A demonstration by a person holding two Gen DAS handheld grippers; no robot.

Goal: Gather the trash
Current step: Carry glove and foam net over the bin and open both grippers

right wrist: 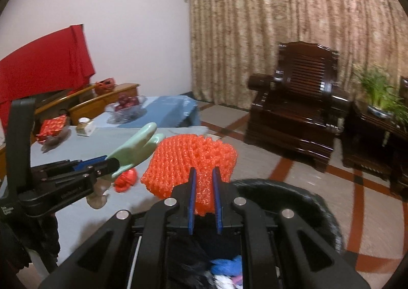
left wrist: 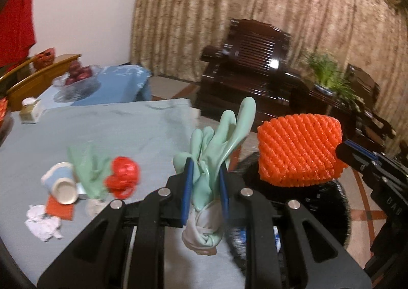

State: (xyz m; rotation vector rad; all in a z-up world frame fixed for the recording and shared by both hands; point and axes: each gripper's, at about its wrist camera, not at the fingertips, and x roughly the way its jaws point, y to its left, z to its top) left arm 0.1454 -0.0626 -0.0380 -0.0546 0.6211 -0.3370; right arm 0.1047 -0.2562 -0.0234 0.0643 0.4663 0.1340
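Observation:
My left gripper (left wrist: pixel 206 174) is shut on a pale green rubber glove (left wrist: pixel 219 136), whose fingers stick up past the blue pads. My right gripper (right wrist: pixel 204 179) is shut on an orange foam fruit net (right wrist: pixel 188 161). In the left wrist view the same net (left wrist: pixel 298 148) hangs at the right, over a black-lined trash bin (left wrist: pixel 318 199). The bin (right wrist: pixel 293 199) lies just below my right gripper with blue and white scraps inside. On the grey table (left wrist: pixel 114 131) lie a tipped paper cup (left wrist: pixel 61 182), a second green glove (left wrist: pixel 89 171), a red net ball (left wrist: pixel 123 176) and crumpled white paper (left wrist: pixel 43 222).
A glass bowl of red fruit (left wrist: pixel 79 77) stands on a blue cloth at the table's far end, near a small box (left wrist: pixel 30 110). A dark wooden armchair (right wrist: pixel 298 113) and a side table with a potted plant (right wrist: pixel 380 95) stand on the tiled floor beyond the bin.

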